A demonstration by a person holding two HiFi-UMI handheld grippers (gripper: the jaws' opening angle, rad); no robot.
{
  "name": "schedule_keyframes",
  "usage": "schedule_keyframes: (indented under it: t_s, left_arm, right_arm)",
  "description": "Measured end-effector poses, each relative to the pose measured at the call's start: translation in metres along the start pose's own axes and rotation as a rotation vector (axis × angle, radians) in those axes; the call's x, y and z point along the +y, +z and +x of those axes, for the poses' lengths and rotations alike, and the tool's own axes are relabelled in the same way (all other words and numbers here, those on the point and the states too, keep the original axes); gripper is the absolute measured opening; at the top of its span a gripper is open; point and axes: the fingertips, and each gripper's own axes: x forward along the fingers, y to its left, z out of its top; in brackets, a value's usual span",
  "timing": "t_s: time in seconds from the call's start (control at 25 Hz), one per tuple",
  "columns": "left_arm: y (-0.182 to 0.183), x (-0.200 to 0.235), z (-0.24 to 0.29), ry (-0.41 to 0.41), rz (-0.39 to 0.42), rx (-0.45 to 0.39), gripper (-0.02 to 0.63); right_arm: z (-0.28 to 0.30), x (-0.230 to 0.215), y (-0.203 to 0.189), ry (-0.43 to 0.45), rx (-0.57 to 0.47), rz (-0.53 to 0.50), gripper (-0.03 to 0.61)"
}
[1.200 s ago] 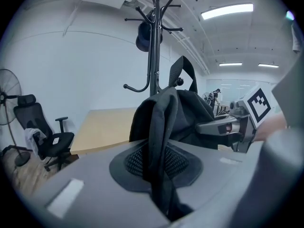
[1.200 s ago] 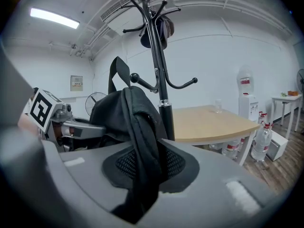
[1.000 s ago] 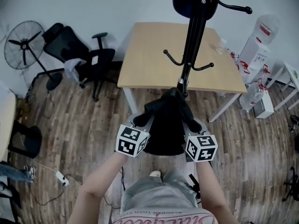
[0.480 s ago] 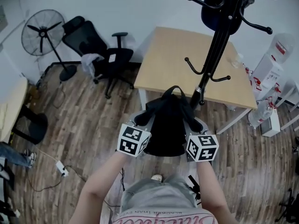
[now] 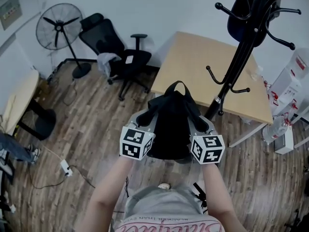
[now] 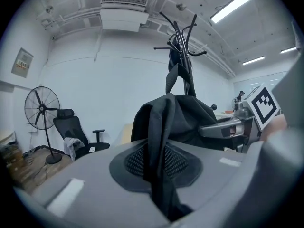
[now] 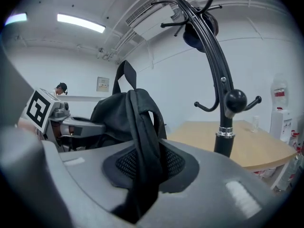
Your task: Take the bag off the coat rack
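The left gripper (image 6: 164, 201) pinches the strap (image 6: 156, 141) of a black backpack (image 6: 190, 120) just ahead; the right gripper (image 6: 235, 127) is at its far side, a coat rack (image 6: 183, 42) beyond.

The left claw (image 6: 160, 161) and right claw (image 7: 148, 163) are grey, with black mesh pads (image 6: 135, 161) and black-and-white marker cubes (image 5: 136, 143).

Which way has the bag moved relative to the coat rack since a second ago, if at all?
Yes. In the head view the bag was up against the coat rack pole; now it sits to the pole's left, apart from it.
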Motion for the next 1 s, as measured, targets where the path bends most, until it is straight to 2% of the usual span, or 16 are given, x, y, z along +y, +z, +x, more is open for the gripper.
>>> schedule_keyframes:
  t_s: [0.2, 0.68, 1.0]
  left_arm:
    - [0.018, 0.016, -0.011, 0.048, -0.006, -0.06, 0.066]
    - [0.08, 0.028, -0.027, 0.095, 0.06, -0.215, 0.066]
    - [0.106, 0.034, -0.035, 0.115, 0.081, -0.276, 0.066]
  right_arm:
    - [0.008, 0.014, 0.023, 0.022, -0.037, -0.045, 0.074]
    - [0.006, 0.022, 0.09, 0.026, -0.16, -0.122, 0.072]
    - [0.003, 0.028, 0.118, 0.034, -0.211, -0.154, 0.071]
